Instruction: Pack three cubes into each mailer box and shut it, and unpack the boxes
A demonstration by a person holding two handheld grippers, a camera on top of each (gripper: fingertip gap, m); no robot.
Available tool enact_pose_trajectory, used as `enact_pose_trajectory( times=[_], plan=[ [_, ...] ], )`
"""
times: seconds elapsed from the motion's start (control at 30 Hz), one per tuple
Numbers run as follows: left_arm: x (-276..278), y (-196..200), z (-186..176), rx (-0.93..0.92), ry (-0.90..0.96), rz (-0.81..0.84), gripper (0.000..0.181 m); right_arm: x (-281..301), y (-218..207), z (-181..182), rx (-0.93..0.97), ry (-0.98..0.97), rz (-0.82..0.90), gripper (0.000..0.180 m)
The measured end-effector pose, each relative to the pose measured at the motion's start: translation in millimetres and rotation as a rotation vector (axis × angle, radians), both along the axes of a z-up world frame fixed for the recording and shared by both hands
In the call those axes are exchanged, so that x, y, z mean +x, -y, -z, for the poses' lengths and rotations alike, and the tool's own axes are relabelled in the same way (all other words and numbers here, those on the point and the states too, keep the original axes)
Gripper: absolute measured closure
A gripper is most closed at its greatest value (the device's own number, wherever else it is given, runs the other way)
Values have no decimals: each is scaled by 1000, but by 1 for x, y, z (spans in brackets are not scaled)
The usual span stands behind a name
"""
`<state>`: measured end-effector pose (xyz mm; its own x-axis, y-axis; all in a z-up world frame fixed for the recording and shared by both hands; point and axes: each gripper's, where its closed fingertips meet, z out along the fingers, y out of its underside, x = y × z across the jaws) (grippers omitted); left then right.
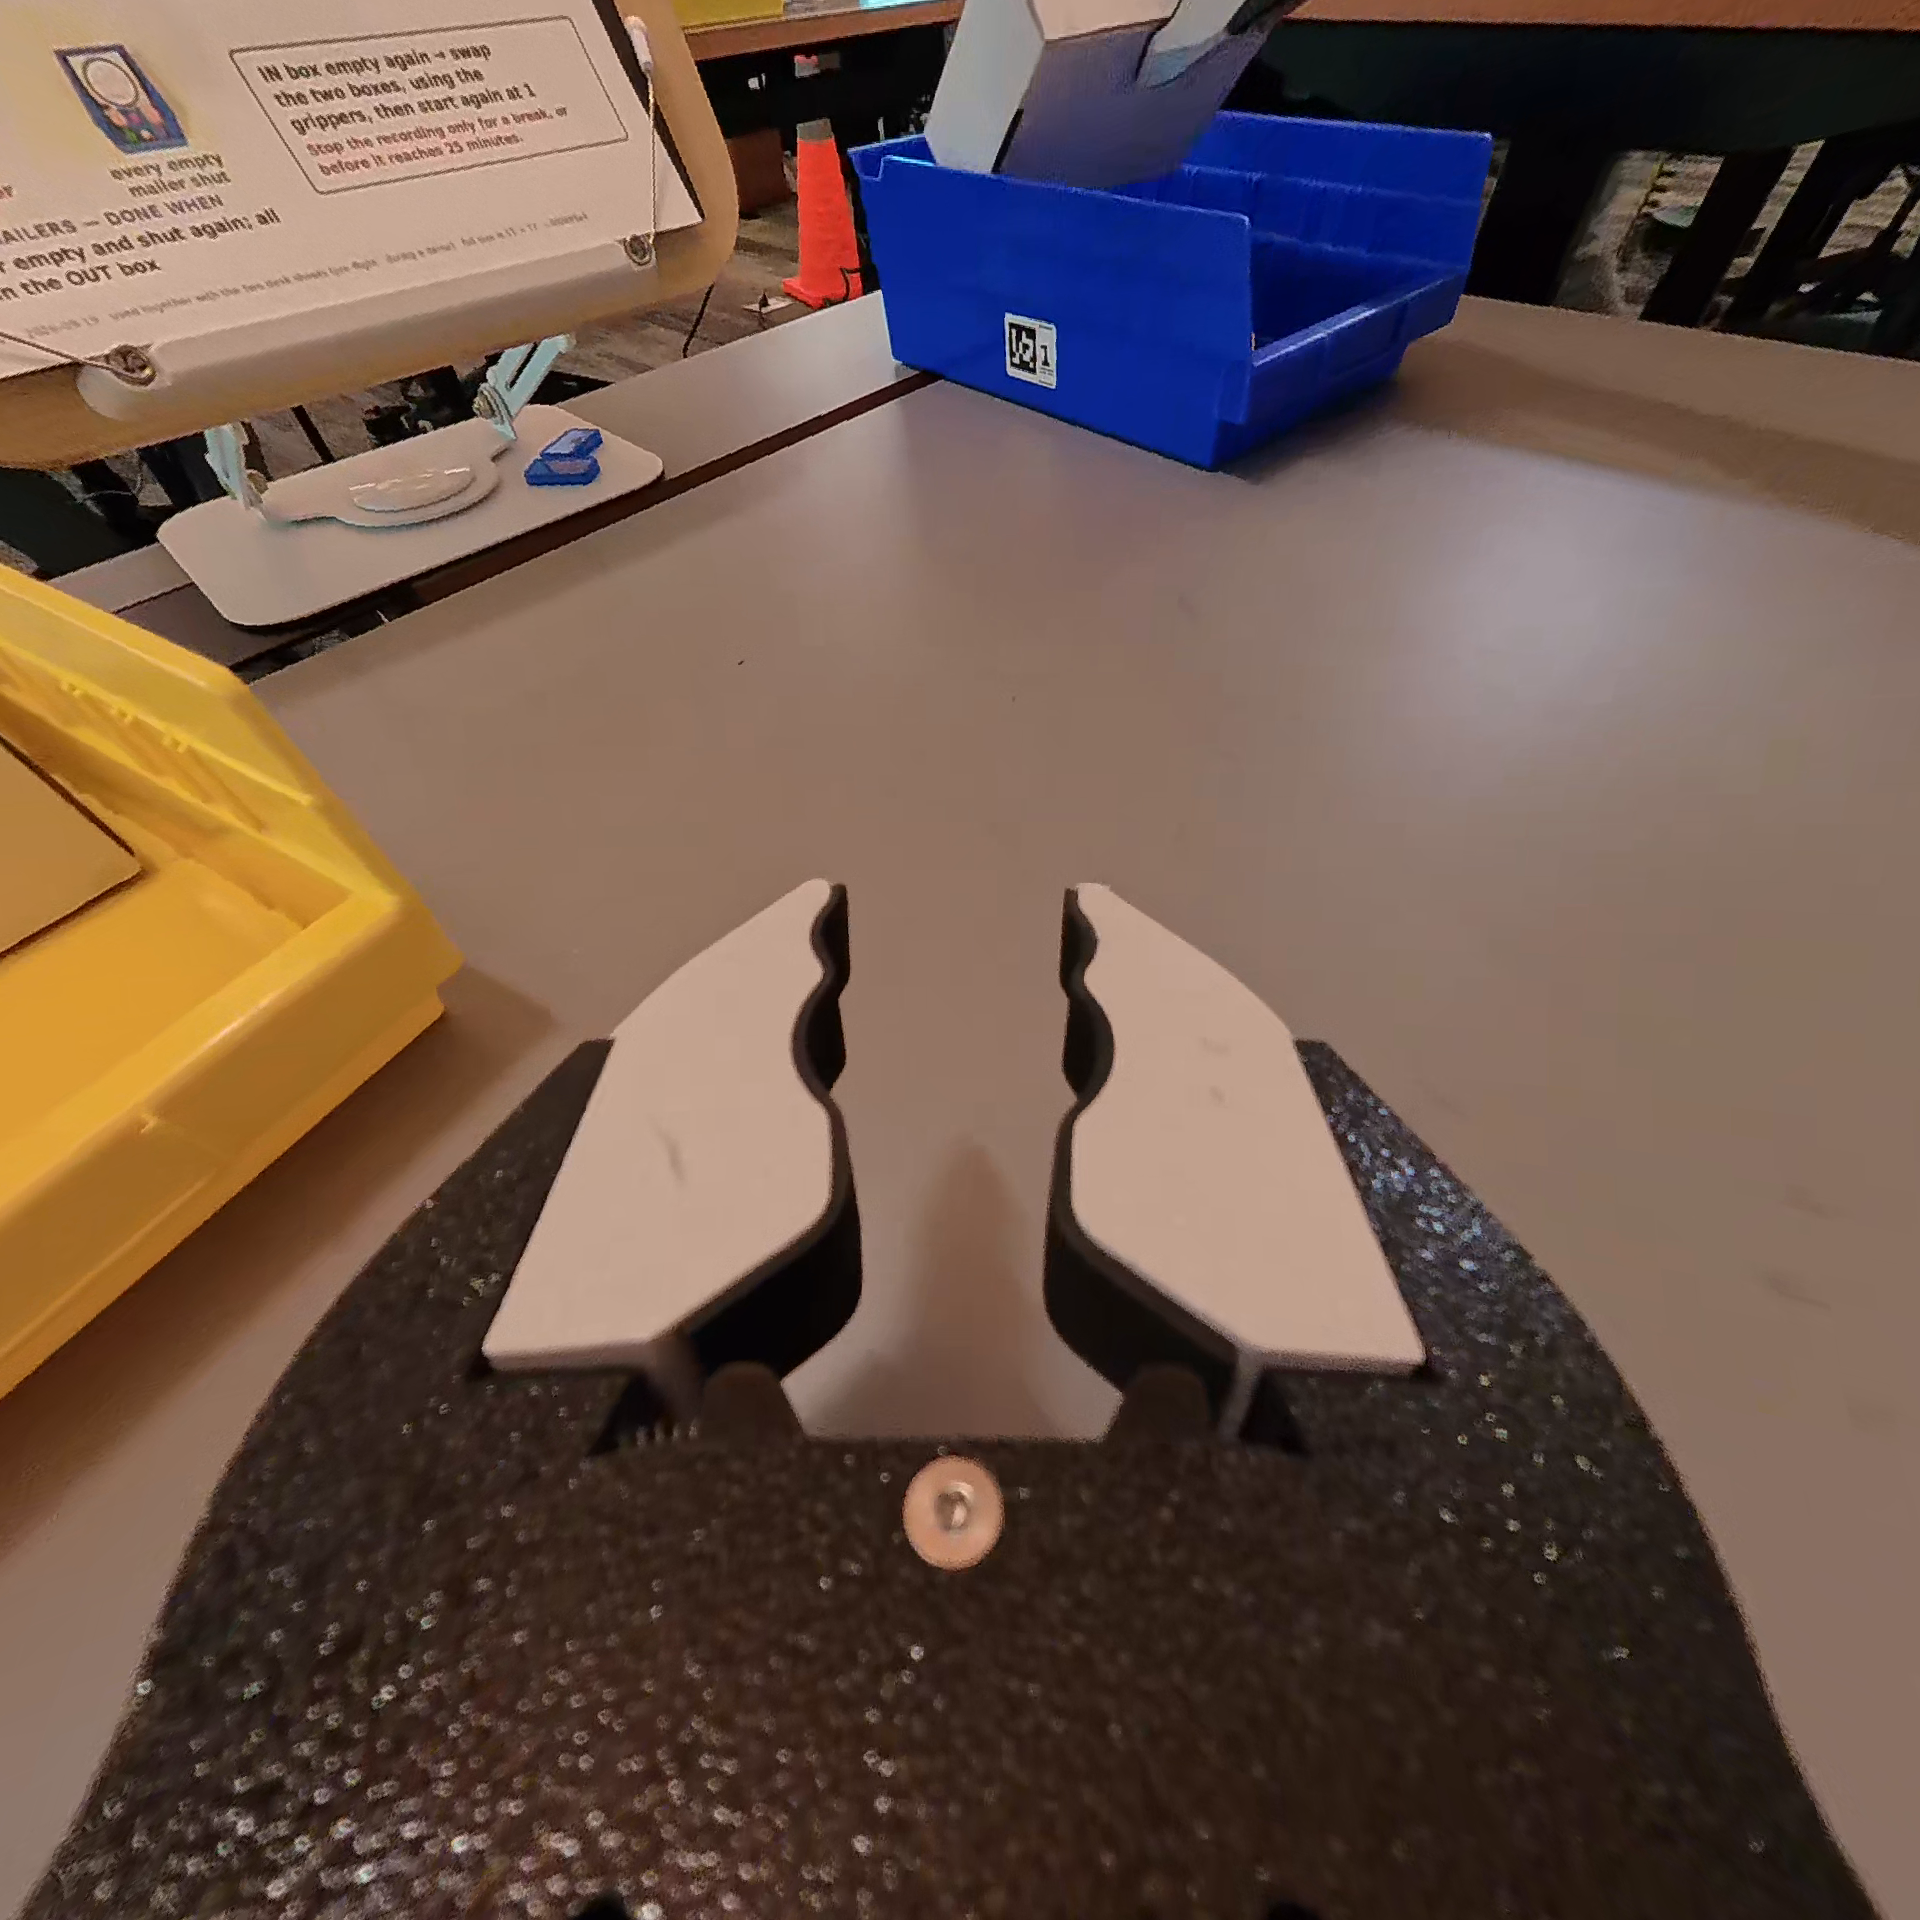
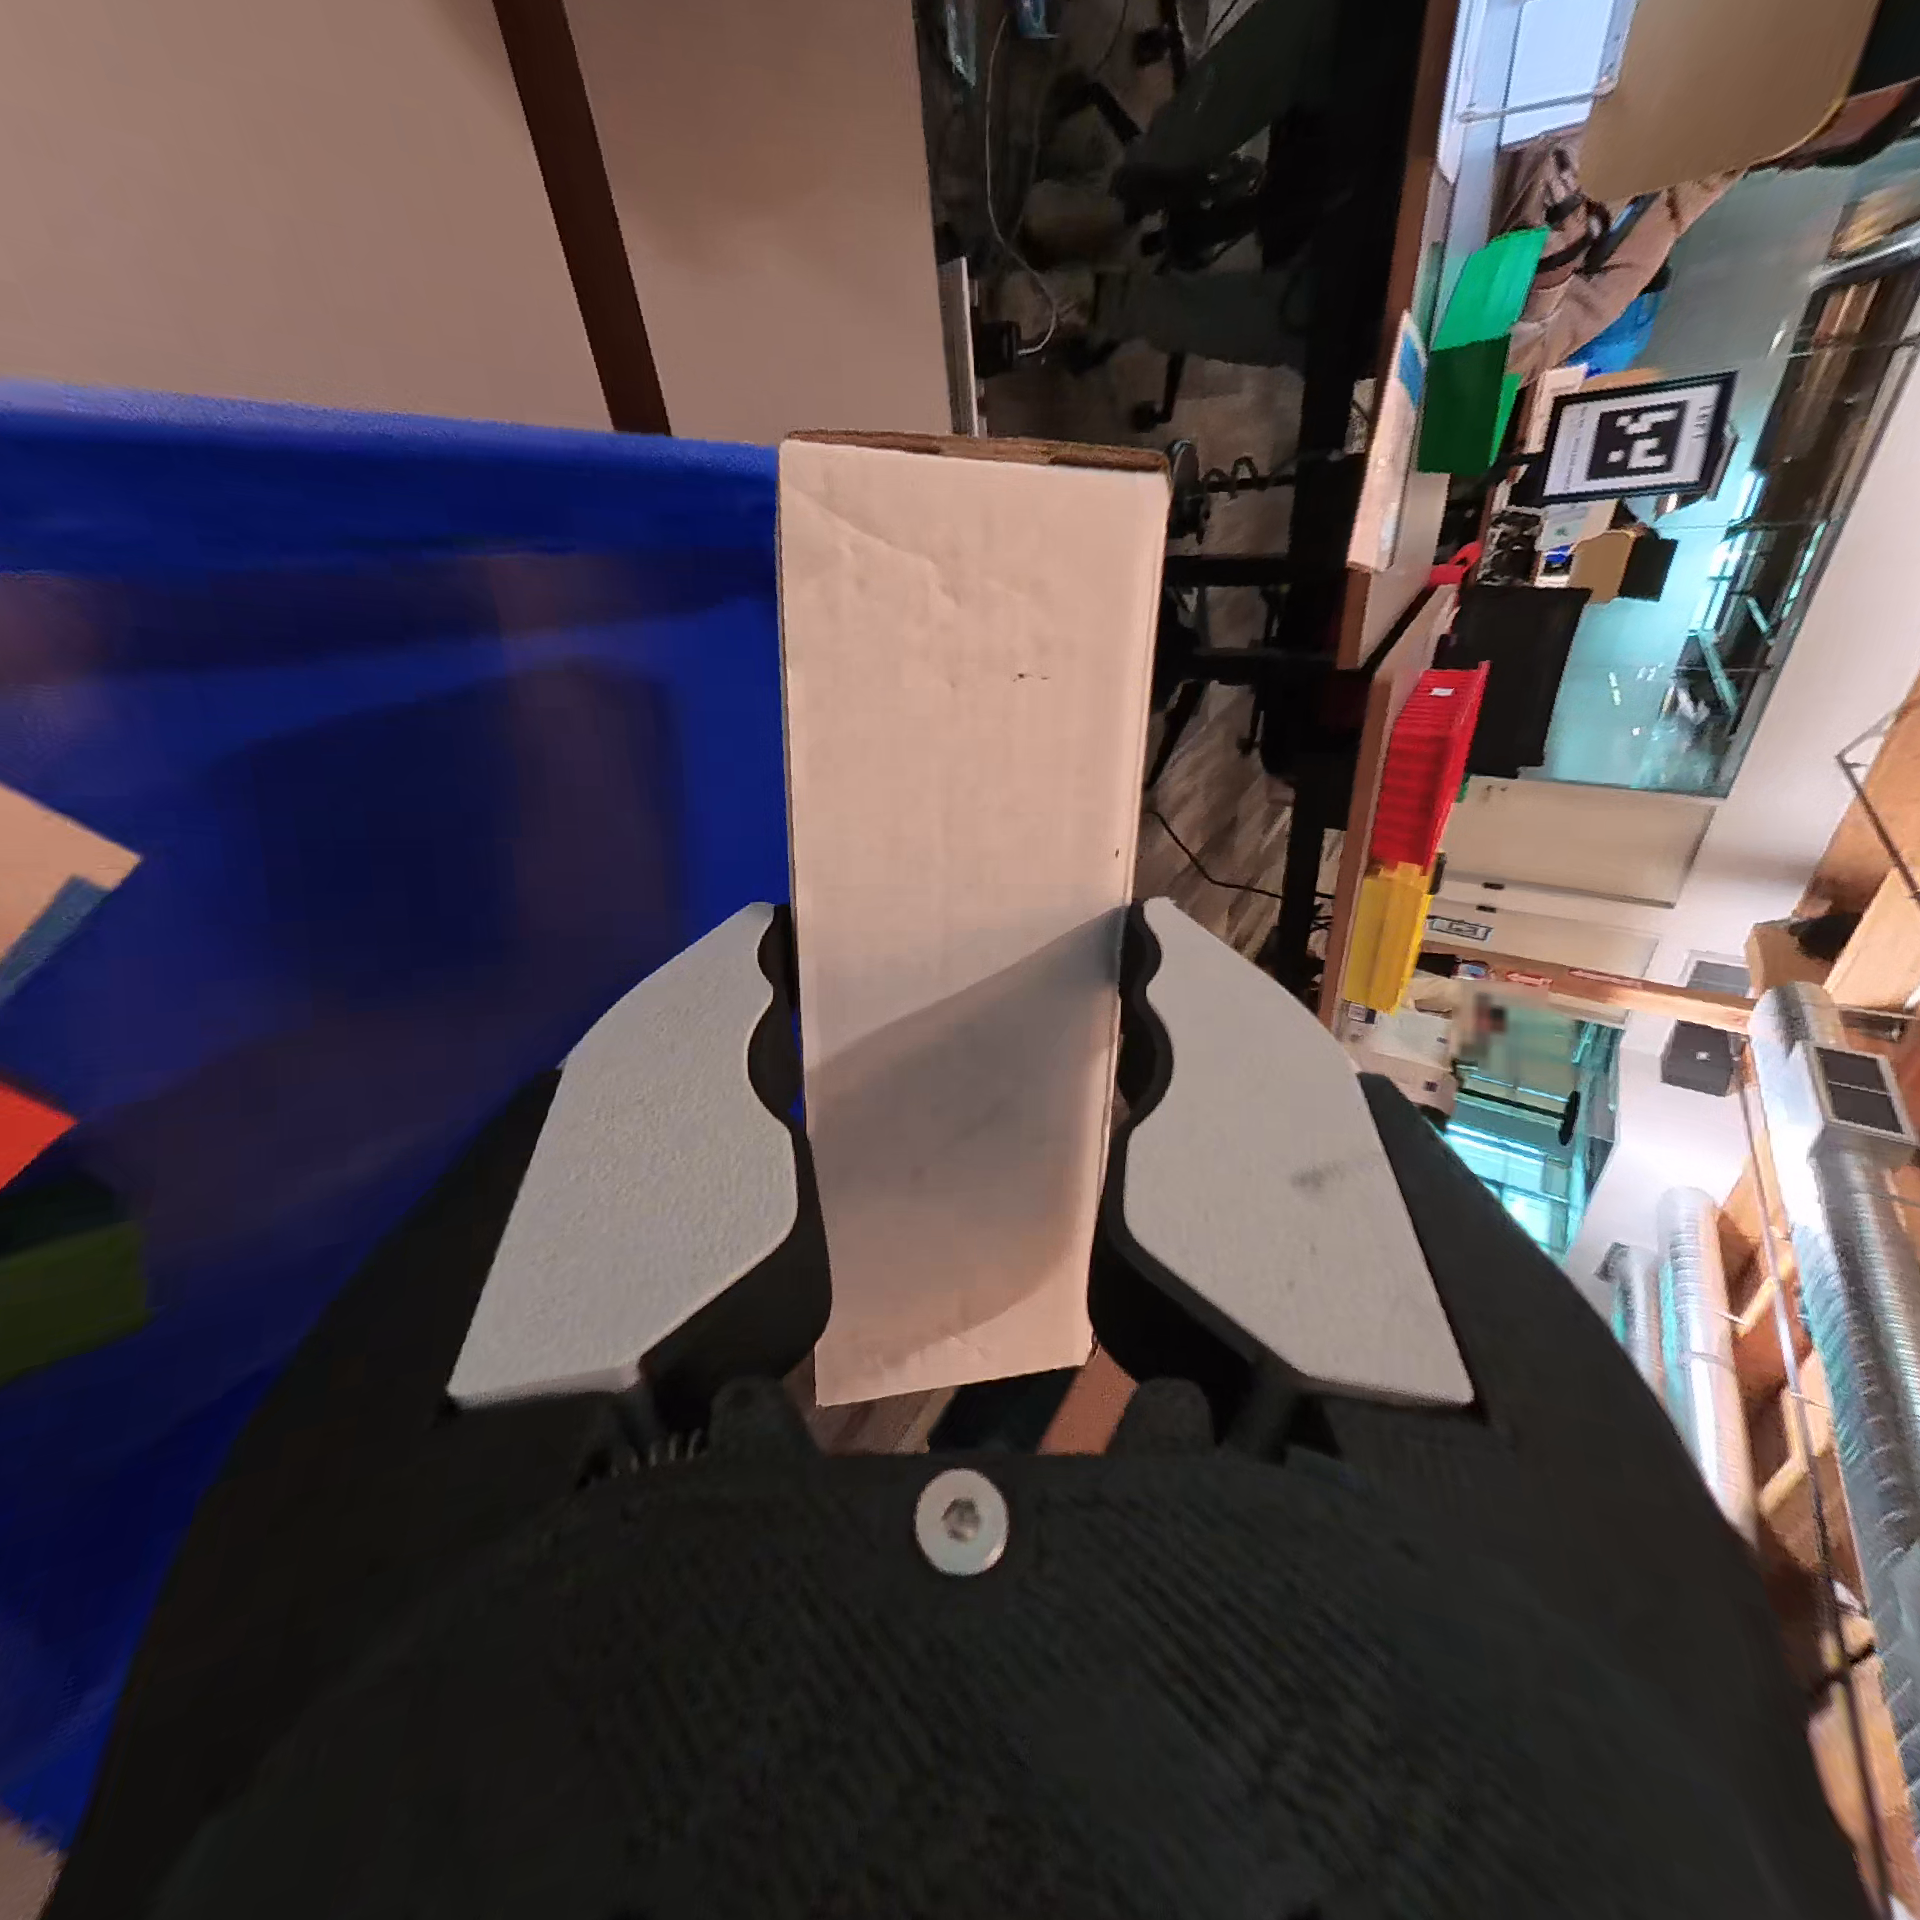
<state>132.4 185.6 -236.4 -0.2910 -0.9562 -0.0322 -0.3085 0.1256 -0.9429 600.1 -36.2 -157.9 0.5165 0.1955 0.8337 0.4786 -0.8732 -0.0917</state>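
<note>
My right gripper (image 2: 956, 914) is shut on a white mailer box (image 2: 966, 748), gripping it across its narrow sides, next to the blue bin (image 2: 364, 644). In the left wrist view the same mailer box (image 1: 1081, 94) hangs tilted over the blue bin (image 1: 1060, 301) at the far side of the table, with the right gripper's fingers (image 1: 1195, 36) on it. My left gripper (image 1: 956, 914) is open and empty, low over the grey table (image 1: 1143, 727). A brown mailer (image 1: 52, 852) lies in the yellow bin (image 1: 208, 987) at the left. Blurred coloured cubes (image 2: 52, 1226) show inside the blue bin.
An instruction sheet on a stand (image 1: 343, 156) rises at the far left, with its white base plate (image 1: 416, 520) on the table. An orange cone (image 1: 821, 218) stands on the floor beyond the table. The left gripper's tips are roughly 55 cm from the right gripper's.
</note>
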Motion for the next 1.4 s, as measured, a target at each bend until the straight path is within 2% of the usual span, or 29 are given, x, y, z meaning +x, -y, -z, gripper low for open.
enact_pose_trajectory(
  times=[0.1, 0.33, 0.57, 0.73, 0.87, 0.93, 1.03, 1.13, 1.27, 1.4],
  plan=[
    [2, 3, 6, 15, -18, 14, 142, 14, -7, 17, 55, -15, -22, 119],
    [6, 11, 18, 18, -48, 39, 143, 36, -10, 45, 32, 134, -77, 119],
    [7, 16, 20, 11, -58, 56, 143, 33, 0, 82, 33, 111, -67, 120],
    [6, 21, 20, 19, -55, 74, 143, 31, 2, 84, 59, 108, -53, 120],
    [5, 24, 21, 18, -60, 89, 143, 22, 3, 93, 57, -85, -3, 118],
    [4, 23, 21, 8, -61, 86, 143, 15, 9, 105, -4, -194, 25, 109],
    [3, 22, 19, -7, -55, 82, 143, 18, 17, 105, -68, -152, 50, 113],
    [2, 22, 18, -15, -53, 87, 143, 10, 17, 102, -31, -200, 65, 109],
    [3, 19, 18, -25, -53, 69, 143, -6, 14, 92, 96, -308, 98, 108],
    [2, -1, 2, -2, -19, -26, 142, -21, 16, 53, 336, -249, 221, 106]
  ],
)
